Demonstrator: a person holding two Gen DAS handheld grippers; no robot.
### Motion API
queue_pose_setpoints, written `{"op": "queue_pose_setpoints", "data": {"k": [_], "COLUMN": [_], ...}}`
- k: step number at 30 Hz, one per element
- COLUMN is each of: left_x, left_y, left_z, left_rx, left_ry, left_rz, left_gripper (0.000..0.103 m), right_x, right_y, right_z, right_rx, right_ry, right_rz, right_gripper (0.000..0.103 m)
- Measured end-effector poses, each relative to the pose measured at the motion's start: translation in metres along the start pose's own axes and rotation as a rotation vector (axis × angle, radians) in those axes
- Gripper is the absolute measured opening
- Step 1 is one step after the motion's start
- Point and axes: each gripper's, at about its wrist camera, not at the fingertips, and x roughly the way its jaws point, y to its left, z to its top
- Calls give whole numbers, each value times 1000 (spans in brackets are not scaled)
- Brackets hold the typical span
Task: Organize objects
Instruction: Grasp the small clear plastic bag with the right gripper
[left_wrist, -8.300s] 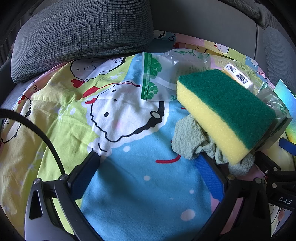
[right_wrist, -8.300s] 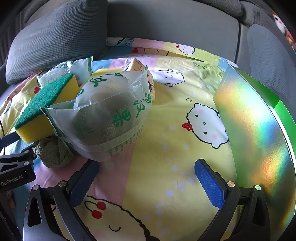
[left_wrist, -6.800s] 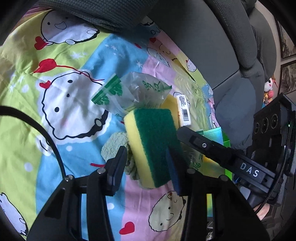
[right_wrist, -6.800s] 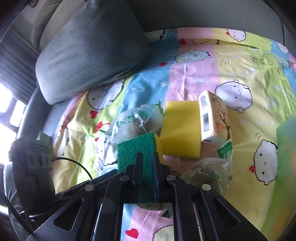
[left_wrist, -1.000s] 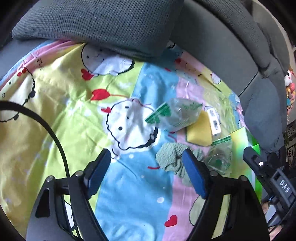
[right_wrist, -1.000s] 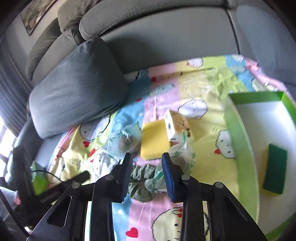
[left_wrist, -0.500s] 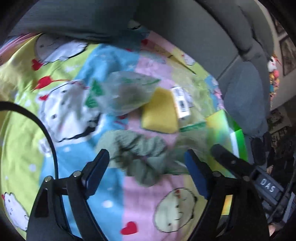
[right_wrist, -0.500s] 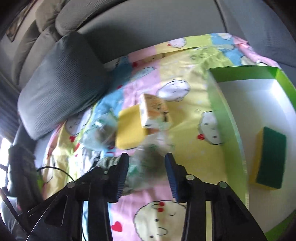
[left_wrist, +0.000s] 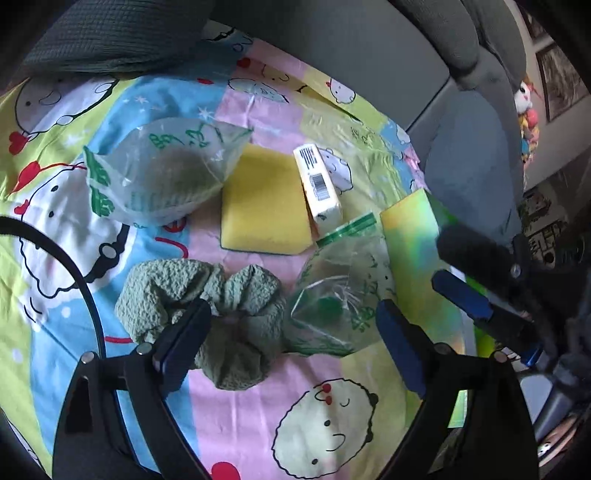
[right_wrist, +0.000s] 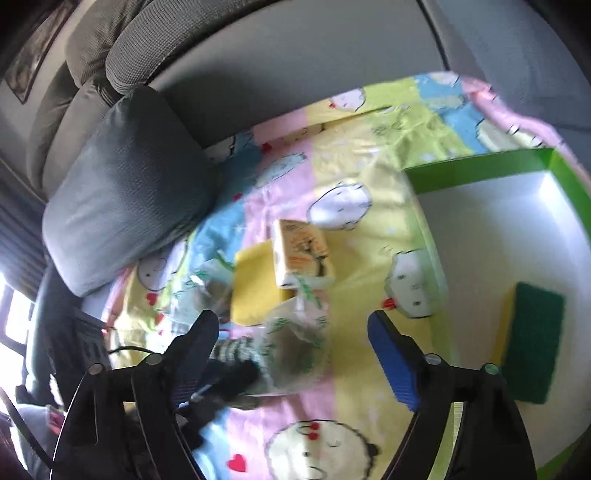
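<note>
- My left gripper (left_wrist: 293, 332) gapes wide above the green cloth (left_wrist: 207, 314), holding nothing.
- My right gripper (right_wrist: 291, 349) spreads wide, empty, over a blurred bag (right_wrist: 295, 350), probably plastic.

Grey sofa (right_wrist: 332, 66) with a ribbed backrest; its seat is covered by a cartoon-print sheet (left_wrist: 236, 406) in pink, yellow, blue and green blocks. A grey textured cushion (right_wrist: 125, 192) leans against the backrest at the left end of the seat. A second grey cushion (left_wrist: 469, 162) sits at the right end. Framed pictures (left_wrist: 561, 81) hang on the wall beyond the right end, with a small colourful toy (left_wrist: 526, 107) beside them. Bright daylight enters through a window (right_wrist: 11, 317) at far left, partly behind dark blinds.
</note>
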Motion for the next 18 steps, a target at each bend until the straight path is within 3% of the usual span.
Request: {"op": "queue_pose_setpoints", "data": {"k": [4, 8, 11, 14, 18], "left_x": [7, 10, 11, 14, 17], "left_y": [-9, -10, -9, -10, -12], "left_z": [-3, -3, -4, -3, -3], "left_rx": [44, 60, 59, 61, 59], "left_ry": [1, -18, -19, -24, -16], "left_rz": [-16, -20, -54, -66, -105], "left_gripper": [90, 88, 80, 74, 56], "right_x": [28, 40, 44, 51, 60], "right_y": [-8, -22, -27, -28, -29], "right_z": [-2, -2, -2, -4, -9], "right_rx": [78, 140, 143, 142, 133], "right_ry": [103, 126, 125, 148, 166], "right_rz": [56, 64, 59, 62, 73], "right_gripper": [84, 84, 78, 64, 62]}}
